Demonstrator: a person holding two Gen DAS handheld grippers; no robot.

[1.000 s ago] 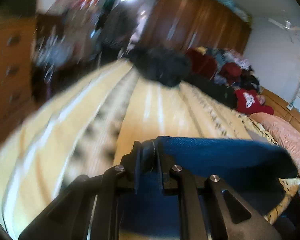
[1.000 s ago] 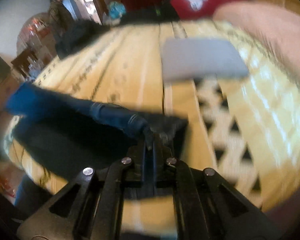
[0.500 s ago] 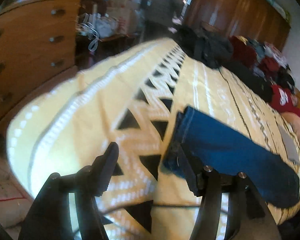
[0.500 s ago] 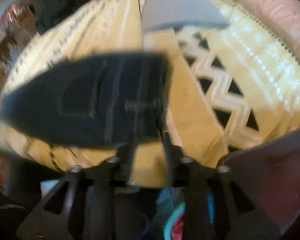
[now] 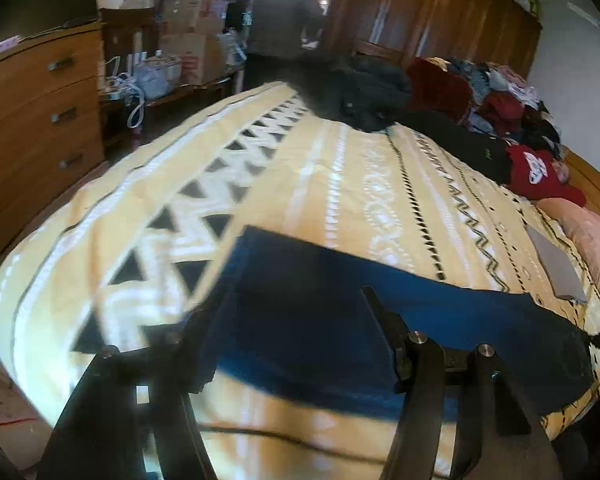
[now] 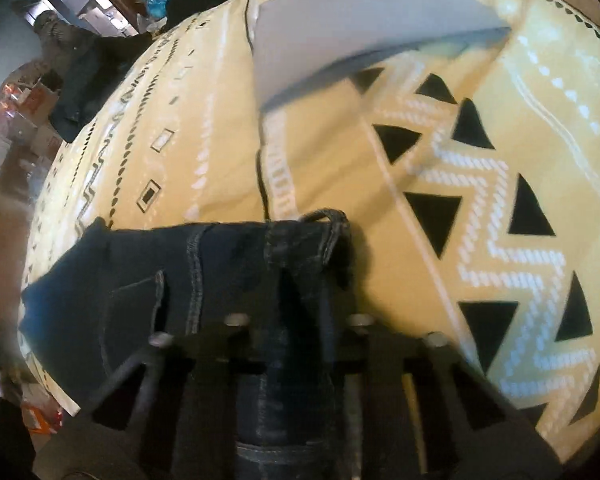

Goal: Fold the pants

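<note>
Dark blue jeans (image 5: 380, 320) lie flat across the near edge of the bed, on a yellow patterned bedspread (image 5: 300, 184). My left gripper (image 5: 296, 312) is open and empty, hovering over the leg end of the jeans, one finger on each side. In the right wrist view the waistband end of the jeans (image 6: 228, 280) lies under my right gripper (image 6: 296, 280). Its fingers stand apart over the waistband and a belt loop (image 6: 328, 220) sticks up just ahead.
A grey flat board (image 6: 340, 28) lies on the bedspread beyond the waistband and also shows in the left wrist view (image 5: 556, 268). Piled clothes (image 5: 480, 112) line the far side of the bed. A wooden dresser (image 5: 32, 112) stands left. A pink pillow (image 5: 596, 240) lies right.
Both grippers held the jeans a second ago, lowered them onto the bedspread and opened. The jeans now lie flat, and the left gripper has drifted right over the leg end.
</note>
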